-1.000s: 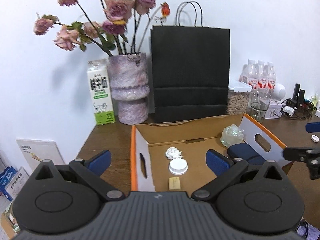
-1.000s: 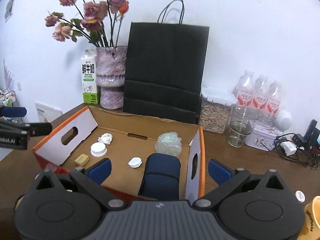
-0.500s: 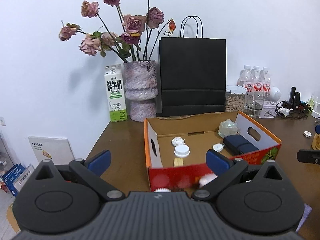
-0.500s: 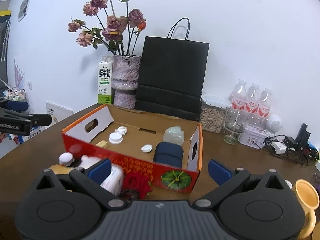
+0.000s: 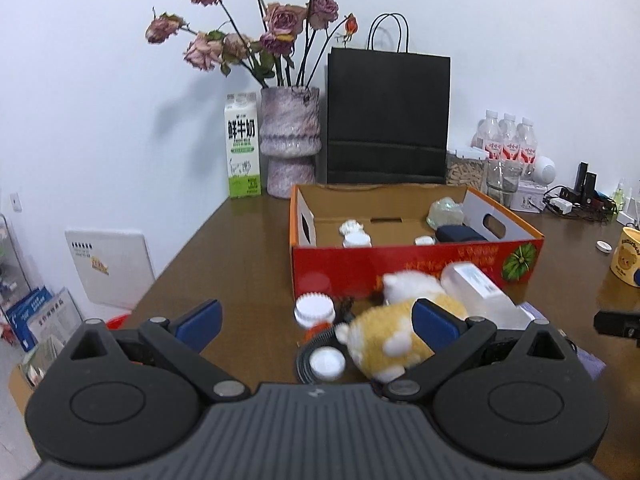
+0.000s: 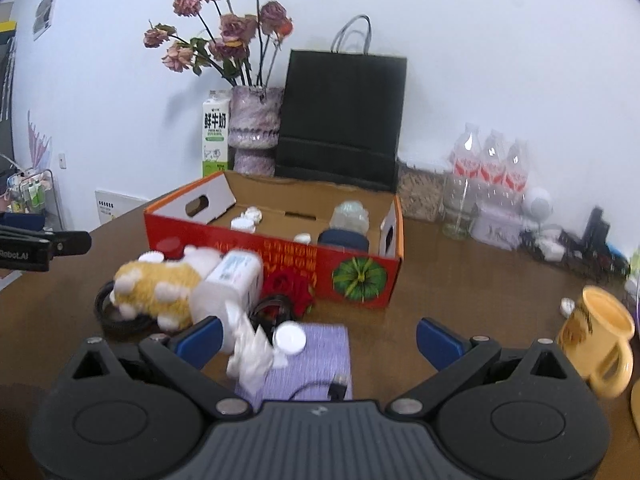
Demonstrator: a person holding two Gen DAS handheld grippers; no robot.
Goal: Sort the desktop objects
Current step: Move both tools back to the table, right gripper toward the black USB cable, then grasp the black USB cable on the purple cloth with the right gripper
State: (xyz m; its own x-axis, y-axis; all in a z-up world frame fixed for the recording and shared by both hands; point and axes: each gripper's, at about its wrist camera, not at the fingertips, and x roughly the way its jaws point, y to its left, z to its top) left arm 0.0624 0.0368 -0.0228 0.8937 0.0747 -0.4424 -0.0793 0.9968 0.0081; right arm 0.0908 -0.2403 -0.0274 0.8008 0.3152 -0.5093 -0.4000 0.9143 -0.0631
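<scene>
Plush toy [image 5: 394, 332] | beside left fingers' [image 5: 200, 318] right pad | both fingers [image 6: 438, 340] spread wide, empty

The left gripper [image 5: 316, 322] hangs with jaws wide apart above the brown table [image 5: 224, 256]. Between its blue pads lie a ridged white cap [image 5: 314, 310], a round white lid [image 5: 328, 362] and a yellow-and-white plush toy [image 5: 394, 338], just before the red cardboard box [image 5: 416, 268], open-topped with small items inside
</scene>
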